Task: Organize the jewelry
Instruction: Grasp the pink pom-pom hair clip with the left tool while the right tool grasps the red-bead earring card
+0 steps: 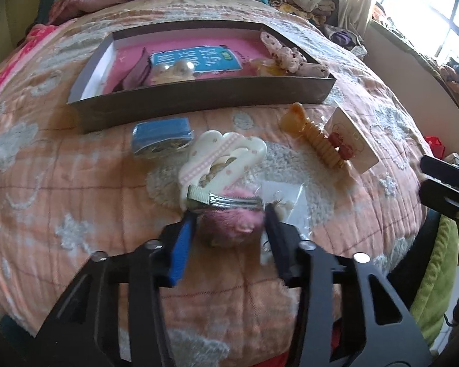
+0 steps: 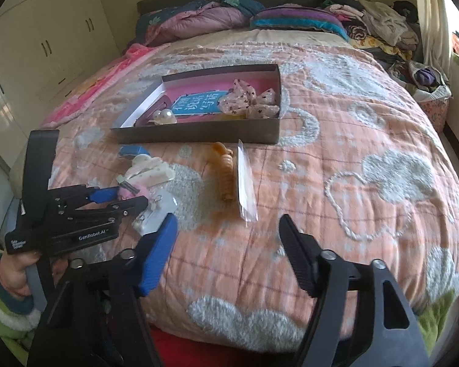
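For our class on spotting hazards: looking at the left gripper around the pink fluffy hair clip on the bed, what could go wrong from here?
1. The left gripper straddles the pink fluffy clip, which lies against the white hair claw; lifting may drag it.
2. The clear earring packet sits by the black finger and could get pinched.

The left gripper (image 1: 229,214) has its jaws either side of a pink fluffy hair clip (image 1: 229,224) on the bed's quilt (image 1: 61,183), beside a white claw clip (image 1: 226,156); an open box (image 1: 199,98) lies farther back, an amber claw clip (image 1: 315,134) to the right
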